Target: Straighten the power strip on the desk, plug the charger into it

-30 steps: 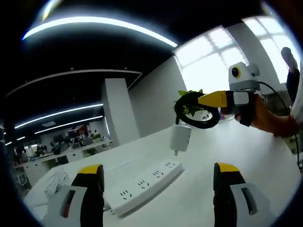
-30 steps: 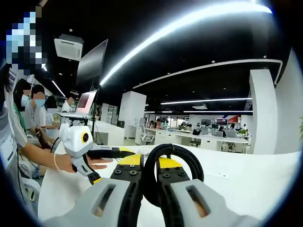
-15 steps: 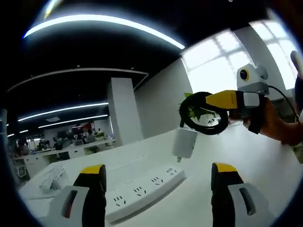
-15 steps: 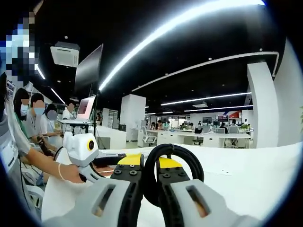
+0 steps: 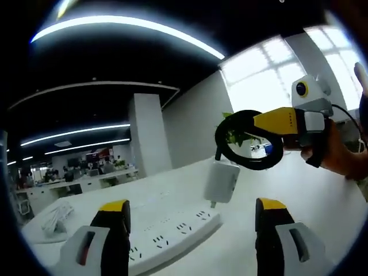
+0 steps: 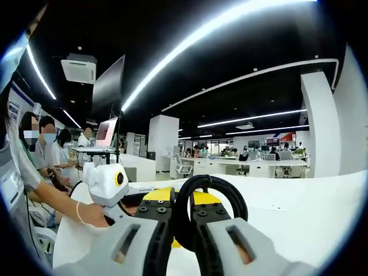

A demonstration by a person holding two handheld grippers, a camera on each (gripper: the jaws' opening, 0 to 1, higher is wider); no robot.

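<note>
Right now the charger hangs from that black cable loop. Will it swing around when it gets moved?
Probably yes. The charger dangles free below the cable loop pinched in the right gripper, above the power strip, so it likely sways. The cable looks bendy, so aiming the plug may be fiddly.

A big white desk point(image 5: 310, 201) holds the things. A long white power strip point(image 5: 172, 236) lies flat on it, with its holes facing up. Far off at one end of the desk lies a small pile of white cables point(image 5: 54, 217).

Your right gripper point(image 5: 259, 122) carries the dangling charger point(image 5: 222, 181) lower and nearer, now just above the power strip point(image 5: 172, 234)
</note>
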